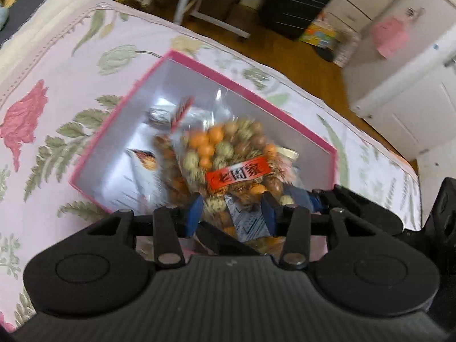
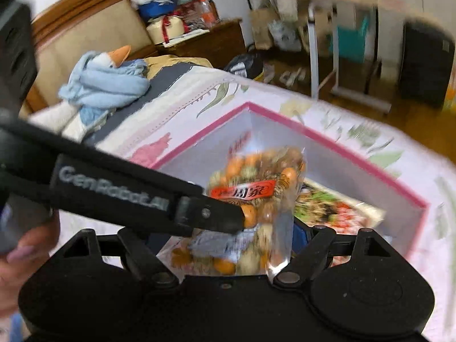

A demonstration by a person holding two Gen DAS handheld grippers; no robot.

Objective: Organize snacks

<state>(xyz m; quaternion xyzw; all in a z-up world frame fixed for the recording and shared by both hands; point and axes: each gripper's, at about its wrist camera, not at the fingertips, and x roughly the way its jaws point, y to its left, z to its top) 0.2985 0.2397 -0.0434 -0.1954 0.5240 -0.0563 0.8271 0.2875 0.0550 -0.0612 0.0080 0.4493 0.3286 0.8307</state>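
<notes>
The left hand-held gripper (image 1: 232, 213), partly closed, pinches the snack bag (image 1: 228, 154); the right hand-held gripper (image 2: 228, 245) stands wide around it. A loose pinch could drop the bag outside the pink box (image 1: 119, 108) in front.

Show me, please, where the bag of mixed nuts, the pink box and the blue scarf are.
bag of mixed nuts (image 1: 228, 154), left wrist view, clear front above red label.
pink box (image 2: 370, 165), right wrist view, far rim.
blue scarf (image 2: 108, 85), right wrist view, bundled middle.
</notes>
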